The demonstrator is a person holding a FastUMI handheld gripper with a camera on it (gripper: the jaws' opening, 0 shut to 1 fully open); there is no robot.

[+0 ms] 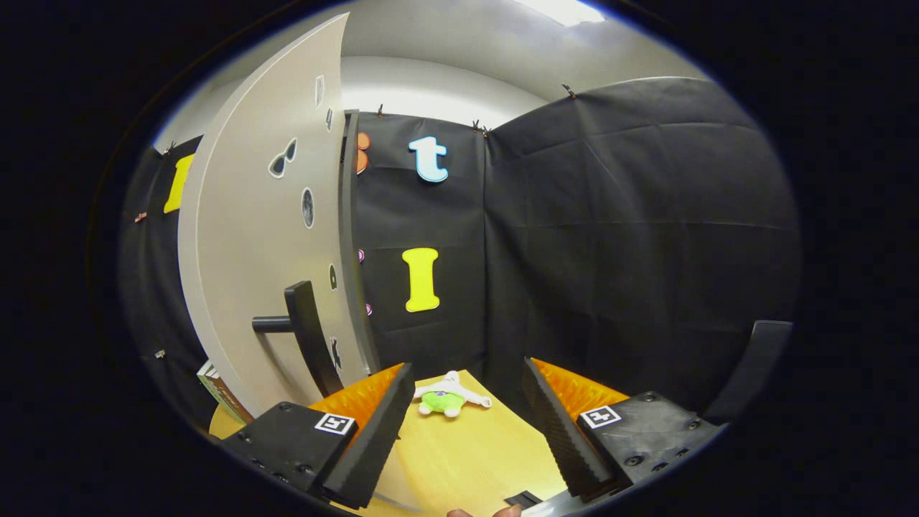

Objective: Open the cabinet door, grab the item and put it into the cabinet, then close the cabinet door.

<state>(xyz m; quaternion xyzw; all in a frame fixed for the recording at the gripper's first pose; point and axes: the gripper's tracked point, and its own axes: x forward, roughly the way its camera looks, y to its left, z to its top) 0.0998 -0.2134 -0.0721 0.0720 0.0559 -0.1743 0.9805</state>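
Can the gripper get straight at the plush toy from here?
Probably yes: the gripper is open, and the plush toy lies on the table just ahead between its fingers, nothing between. The cabinet door stands aside.

wooden table with a toy and a cabinet

the pale wooden table (467,459) is carrying a small green-and-white plush toy (446,396) lying beyond the spread fingers (373,438), and a grey cabinet (266,251) standing at its left.
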